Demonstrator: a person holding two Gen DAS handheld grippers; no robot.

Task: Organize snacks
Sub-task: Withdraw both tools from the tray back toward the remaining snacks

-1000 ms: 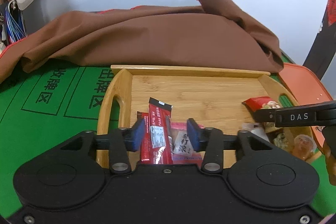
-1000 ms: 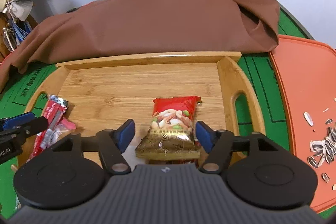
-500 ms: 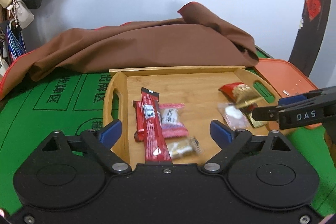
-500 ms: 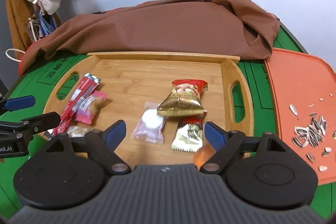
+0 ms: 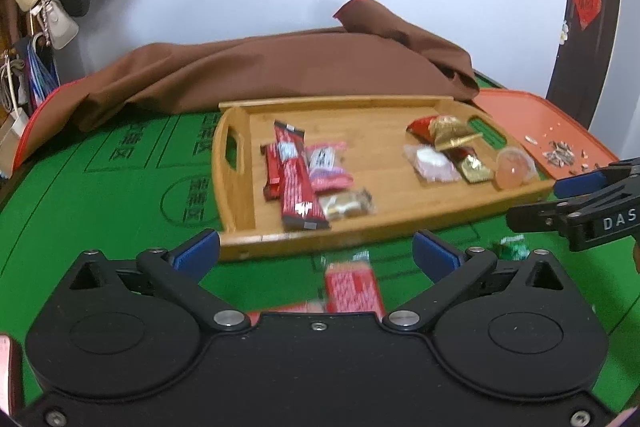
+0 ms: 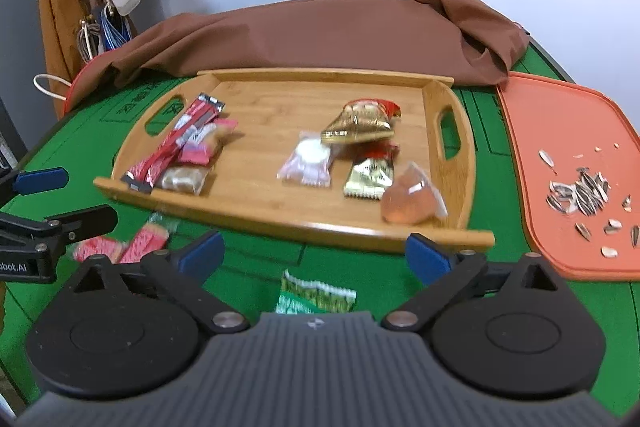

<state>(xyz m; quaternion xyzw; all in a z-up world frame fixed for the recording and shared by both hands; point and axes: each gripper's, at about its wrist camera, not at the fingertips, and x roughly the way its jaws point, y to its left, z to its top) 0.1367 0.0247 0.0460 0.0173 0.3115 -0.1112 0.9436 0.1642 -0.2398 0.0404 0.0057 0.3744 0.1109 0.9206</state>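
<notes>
Both grippers, left gripper [image 5: 316,253] and right gripper [image 6: 314,253], jaws opening wide, nothing between. Snacks mostly in tray [image 6: 280,223]; green packet [image 6: 316,297] on surface near front edge. Risk: blurred, fast approach may nudge packet away

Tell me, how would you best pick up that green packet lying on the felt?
Probably from above, pinching the green packet across its narrow width. It lies flat on the green felt, so no side gives purchase; the right hand-held gripper, jaws opening and empty, is nearest.

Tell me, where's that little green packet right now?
The green packet lies on the green table, off the wooden tray, just in front of its near rim. In the right wrist view it sits low at centre, between the wide-open fingers.
</notes>
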